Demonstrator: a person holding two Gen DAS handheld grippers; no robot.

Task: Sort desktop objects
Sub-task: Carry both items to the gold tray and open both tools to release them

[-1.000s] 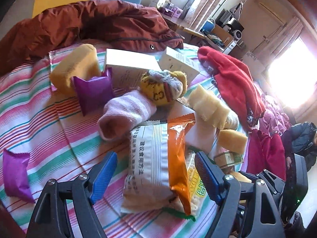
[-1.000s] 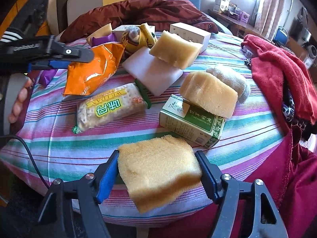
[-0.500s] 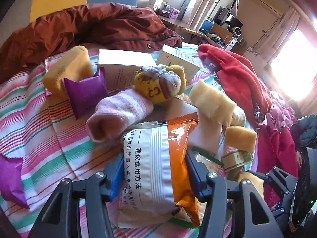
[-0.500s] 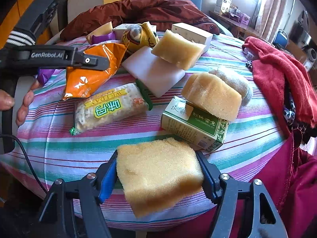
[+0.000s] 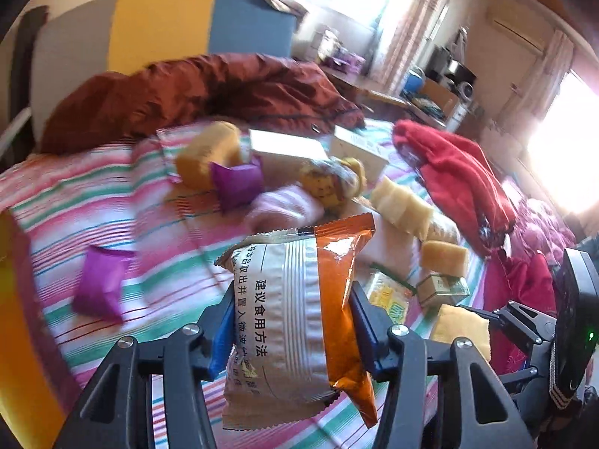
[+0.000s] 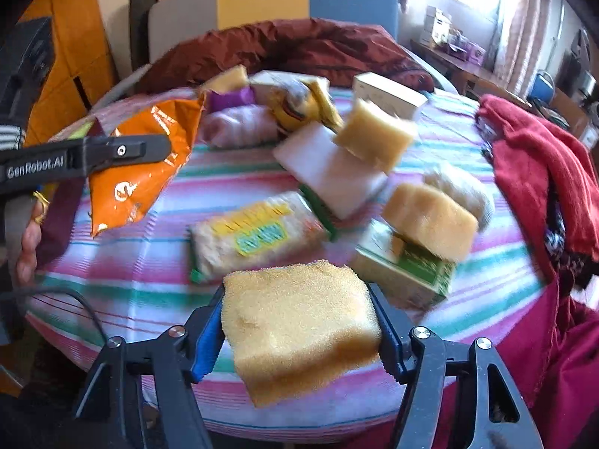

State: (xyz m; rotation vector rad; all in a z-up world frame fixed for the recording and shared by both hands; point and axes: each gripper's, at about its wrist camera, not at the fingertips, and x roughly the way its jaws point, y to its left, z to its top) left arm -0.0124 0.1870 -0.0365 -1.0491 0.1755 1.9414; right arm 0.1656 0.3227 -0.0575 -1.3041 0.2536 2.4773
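The left tool (image 5: 292, 333) pinched the packet (image 5: 299, 310) at mid-body, clear of the bench (image 6: 123, 262); light, crinkly, probably slippery. The right tool (image 6: 299, 331), jaws just closing, squeezed a soft sponge (image 6: 299, 333) above its near edge.

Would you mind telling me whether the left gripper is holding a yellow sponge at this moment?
No, the left gripper is clamped on an orange and silver snack packet, while the yellow sponge sits in the right gripper.
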